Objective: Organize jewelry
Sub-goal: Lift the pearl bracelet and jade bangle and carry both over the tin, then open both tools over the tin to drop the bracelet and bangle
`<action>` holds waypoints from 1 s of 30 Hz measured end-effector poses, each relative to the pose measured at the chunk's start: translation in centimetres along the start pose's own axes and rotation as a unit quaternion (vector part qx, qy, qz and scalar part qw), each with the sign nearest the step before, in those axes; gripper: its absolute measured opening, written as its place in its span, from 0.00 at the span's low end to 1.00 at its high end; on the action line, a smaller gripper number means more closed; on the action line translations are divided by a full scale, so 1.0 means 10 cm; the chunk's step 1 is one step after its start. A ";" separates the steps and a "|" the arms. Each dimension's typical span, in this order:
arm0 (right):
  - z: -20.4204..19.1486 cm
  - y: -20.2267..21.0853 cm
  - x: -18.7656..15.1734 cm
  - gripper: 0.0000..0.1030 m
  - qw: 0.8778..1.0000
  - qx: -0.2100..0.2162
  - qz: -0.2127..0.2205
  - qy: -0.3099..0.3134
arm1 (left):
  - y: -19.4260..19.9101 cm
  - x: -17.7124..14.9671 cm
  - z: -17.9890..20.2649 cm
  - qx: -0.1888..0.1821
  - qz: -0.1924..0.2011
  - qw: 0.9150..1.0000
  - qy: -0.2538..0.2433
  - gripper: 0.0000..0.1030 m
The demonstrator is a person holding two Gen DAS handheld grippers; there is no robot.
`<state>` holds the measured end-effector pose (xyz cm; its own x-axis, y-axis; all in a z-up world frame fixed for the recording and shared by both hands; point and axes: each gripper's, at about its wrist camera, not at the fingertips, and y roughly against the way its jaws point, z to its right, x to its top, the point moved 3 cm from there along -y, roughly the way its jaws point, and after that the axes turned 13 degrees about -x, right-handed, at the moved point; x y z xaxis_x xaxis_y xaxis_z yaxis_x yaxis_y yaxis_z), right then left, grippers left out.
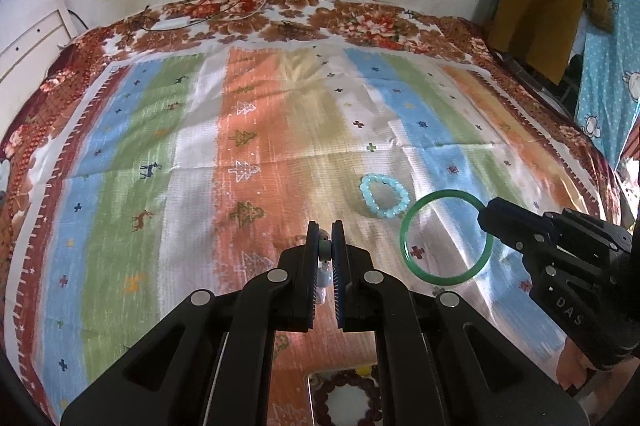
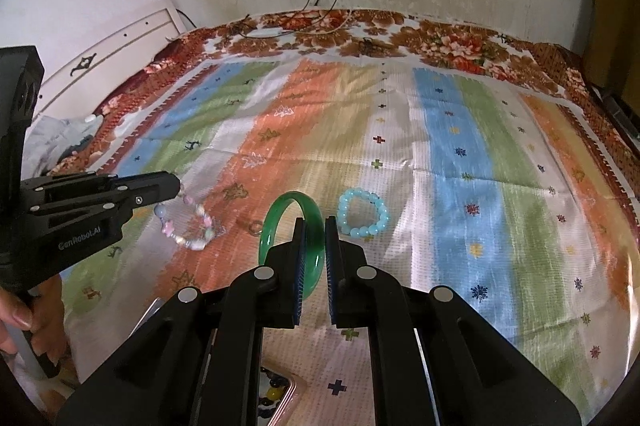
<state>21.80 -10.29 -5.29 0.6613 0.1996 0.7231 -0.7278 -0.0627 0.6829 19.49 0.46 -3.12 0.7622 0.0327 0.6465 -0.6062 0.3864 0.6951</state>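
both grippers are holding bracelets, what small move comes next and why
Probably carry the right gripper, shut on the green jade-like bangle, back toward the tray edge near the camera. The bangle hangs off the striped cloth; the left gripper pinches a pastel bead bracelet, and a pale blue bead bracelet lies waiting.

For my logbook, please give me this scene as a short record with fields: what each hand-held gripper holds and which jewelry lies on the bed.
left hand-held gripper: shut on pastel bead bracelet
right hand-held gripper: shut on green bangle, lifted off the cloth
lying loose: light blue bead bracelet
surface: striped bedspread
near edge: tray with beads, partly hidden
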 end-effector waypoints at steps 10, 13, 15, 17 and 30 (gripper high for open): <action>-0.07 0.20 -0.07 0.10 1.000 0.012 0.011 0.018 | 0.21 -0.12 0.13 -0.016 0.015 1.000 -0.010 0.06; -0.09 0.26 -0.09 0.10 1.000 0.014 0.017 0.021 | 0.25 -0.17 0.17 -0.019 0.017 1.000 -0.013 0.06; -0.10 0.28 -0.12 0.10 0.999 0.016 0.018 0.023 | 0.28 -0.20 0.19 -0.020 0.019 1.000 -0.014 0.06; -0.11 0.31 -0.14 0.10 0.999 0.019 0.018 0.025 | 0.32 -0.23 0.22 -0.025 0.021 0.999 -0.014 0.06; -0.22 0.53 -0.33 0.10 0.998 0.044 0.022 0.045 | 0.53 -0.50 0.39 -0.046 0.031 0.998 -0.018 0.06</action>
<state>15.42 -9.15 -4.27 0.6066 0.2815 0.7435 -0.7348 -0.1585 0.6595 11.56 -1.22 -1.44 0.7142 0.0270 0.6994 -0.6274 0.4677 0.6226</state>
